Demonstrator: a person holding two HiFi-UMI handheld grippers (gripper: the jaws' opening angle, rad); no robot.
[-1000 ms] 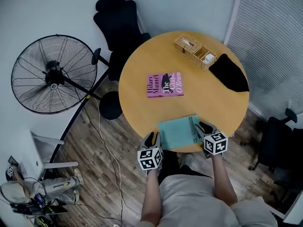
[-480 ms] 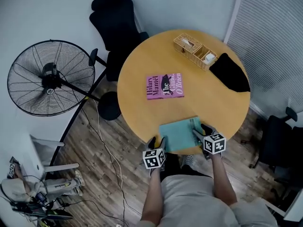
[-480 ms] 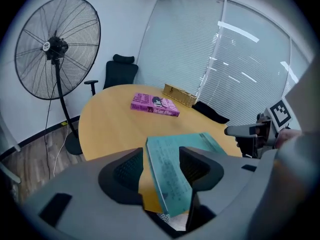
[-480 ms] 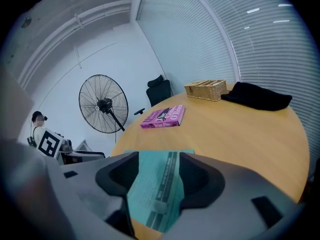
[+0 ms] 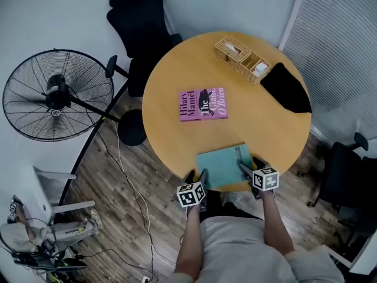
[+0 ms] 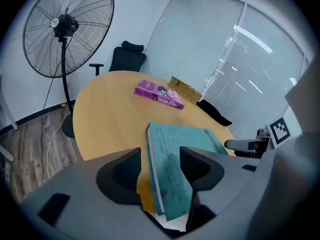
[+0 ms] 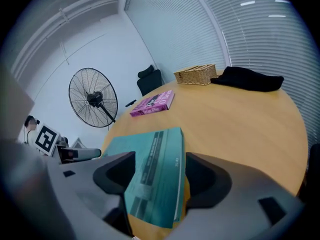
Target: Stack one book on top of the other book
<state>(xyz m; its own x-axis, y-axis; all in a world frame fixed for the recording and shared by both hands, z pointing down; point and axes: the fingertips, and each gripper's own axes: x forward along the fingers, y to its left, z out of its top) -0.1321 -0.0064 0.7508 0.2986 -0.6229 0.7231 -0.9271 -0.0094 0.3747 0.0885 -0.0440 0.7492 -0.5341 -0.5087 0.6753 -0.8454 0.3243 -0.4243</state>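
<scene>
A teal book (image 5: pixel 222 165) lies flat at the near edge of the round wooden table (image 5: pixel 271 128), overhanging it a little. A pink book (image 5: pixel 203 104) lies flat near the table's middle, apart from the teal one. My left gripper (image 5: pixel 195 177) is at the teal book's near left corner, my right gripper (image 5: pixel 250 167) at its near right corner. Both pairs of jaws have just been opening. In the left gripper view the teal book (image 6: pixel 180 144) runs between the open jaws of the left gripper (image 6: pixel 160 166). In the right gripper view the teal book (image 7: pixel 155 159) lies between the spread jaws of the right gripper (image 7: pixel 160 171).
A wicker basket (image 5: pixel 241 59) and a black cloth (image 5: pixel 285 90) sit at the table's far right. A standing fan (image 5: pixel 56 96) is on the floor at left, a black chair (image 5: pixel 138 22) behind the table, another chair (image 5: pixel 347 175) at right. Cables run across the floor.
Both grippers have sunk toward the table's near edge and their jaws have spread wider. The teal book stays at the near edge; the pink book has not moved.
</scene>
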